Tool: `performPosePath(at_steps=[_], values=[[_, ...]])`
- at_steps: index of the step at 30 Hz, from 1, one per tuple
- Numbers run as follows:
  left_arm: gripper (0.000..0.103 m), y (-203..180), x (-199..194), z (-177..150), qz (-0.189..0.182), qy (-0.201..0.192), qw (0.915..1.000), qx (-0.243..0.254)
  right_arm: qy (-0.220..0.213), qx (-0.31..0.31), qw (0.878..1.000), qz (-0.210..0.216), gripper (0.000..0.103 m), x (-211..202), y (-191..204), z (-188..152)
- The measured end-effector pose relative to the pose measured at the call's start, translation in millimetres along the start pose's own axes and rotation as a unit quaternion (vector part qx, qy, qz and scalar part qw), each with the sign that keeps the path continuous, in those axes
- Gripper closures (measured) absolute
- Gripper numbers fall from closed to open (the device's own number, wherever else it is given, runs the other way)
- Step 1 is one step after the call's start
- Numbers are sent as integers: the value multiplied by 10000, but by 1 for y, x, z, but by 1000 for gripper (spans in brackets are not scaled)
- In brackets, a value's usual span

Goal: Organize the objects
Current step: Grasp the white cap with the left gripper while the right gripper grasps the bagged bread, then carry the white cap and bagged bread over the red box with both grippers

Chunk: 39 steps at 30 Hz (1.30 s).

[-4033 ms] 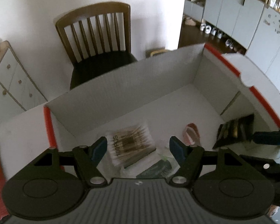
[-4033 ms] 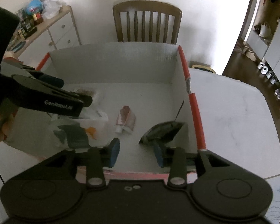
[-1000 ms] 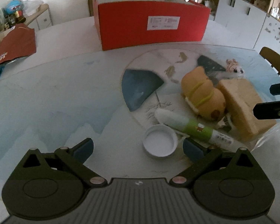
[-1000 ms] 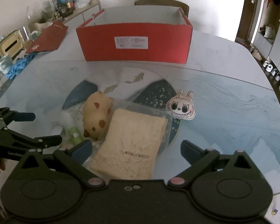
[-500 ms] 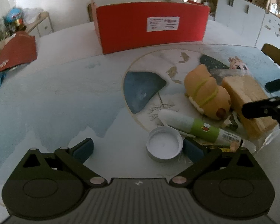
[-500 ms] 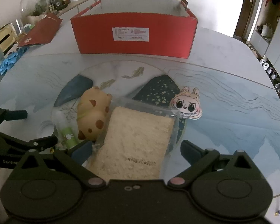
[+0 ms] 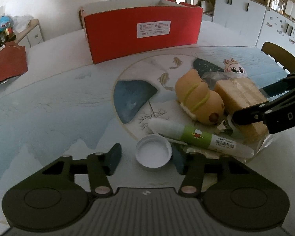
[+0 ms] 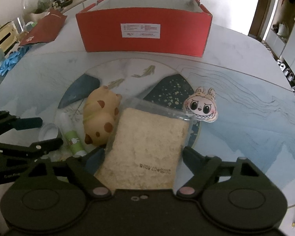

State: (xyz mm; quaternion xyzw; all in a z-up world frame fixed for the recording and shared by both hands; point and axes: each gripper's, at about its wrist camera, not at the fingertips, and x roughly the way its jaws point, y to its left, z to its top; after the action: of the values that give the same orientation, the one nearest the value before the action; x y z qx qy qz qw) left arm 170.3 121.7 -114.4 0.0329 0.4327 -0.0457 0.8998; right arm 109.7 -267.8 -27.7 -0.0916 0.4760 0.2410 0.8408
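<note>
A red cardboard box (image 7: pixel 143 37) (image 8: pixel 145 33) stands at the far side of the table. In front of it lie a tan plush toy (image 7: pixel 198 98) (image 8: pixel 100 118), a bagged slice of bread (image 7: pixel 240 102) (image 8: pixel 147 147), a green and white tube (image 7: pixel 198 135) (image 8: pixel 73 139), a white cap (image 7: pixel 153 154) (image 8: pixel 48 131) and a cartoon face sticker (image 8: pixel 201 105). My left gripper (image 7: pixel 146 158) is open around the white cap, right finger near its rim. My right gripper (image 8: pixel 140 158) is open around the near end of the bread bag.
A red paper bag (image 8: pixel 43 27) (image 7: pixel 5 64) lies at the far left of the table, with blue gloves (image 8: pixel 9 62) near it. A cabinet with clutter stands at back left. A chair back (image 7: pixel 279 57) shows at the right edge.
Four seconds ago both grippers were over the open box; since then they have drawn back to the table's items. My left gripper's jaws have narrowed around the cap. My right gripper has moved forward over the bread.
</note>
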Motion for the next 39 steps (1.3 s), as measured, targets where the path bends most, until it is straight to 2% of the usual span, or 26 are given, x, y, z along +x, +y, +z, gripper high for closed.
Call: performPosePath(at_steps=[2, 9, 23, 31, 39], values=[[65, 0, -1, 0, -16, -7, 10000, 25, -39, -7, 10000, -5, 22, -1, 0, 0], [65, -1, -2, 0, -64, 40, 10000, 53, -88, -76, 9999, -70, 27, -7, 1, -2], [65, 1, -31, 16, -326, -120, 9992, -191, -327, 119, 9993, 114, 28, -43, -9, 5], [65, -2, -51, 42, -538, -313, 9980, -91, -581, -21, 9982, 157, 28, -70, -13, 22], [65, 0, -68, 82, -722, -621, 9954, 43, -811, -68, 9965, 189, 28, -91, -20, 53]])
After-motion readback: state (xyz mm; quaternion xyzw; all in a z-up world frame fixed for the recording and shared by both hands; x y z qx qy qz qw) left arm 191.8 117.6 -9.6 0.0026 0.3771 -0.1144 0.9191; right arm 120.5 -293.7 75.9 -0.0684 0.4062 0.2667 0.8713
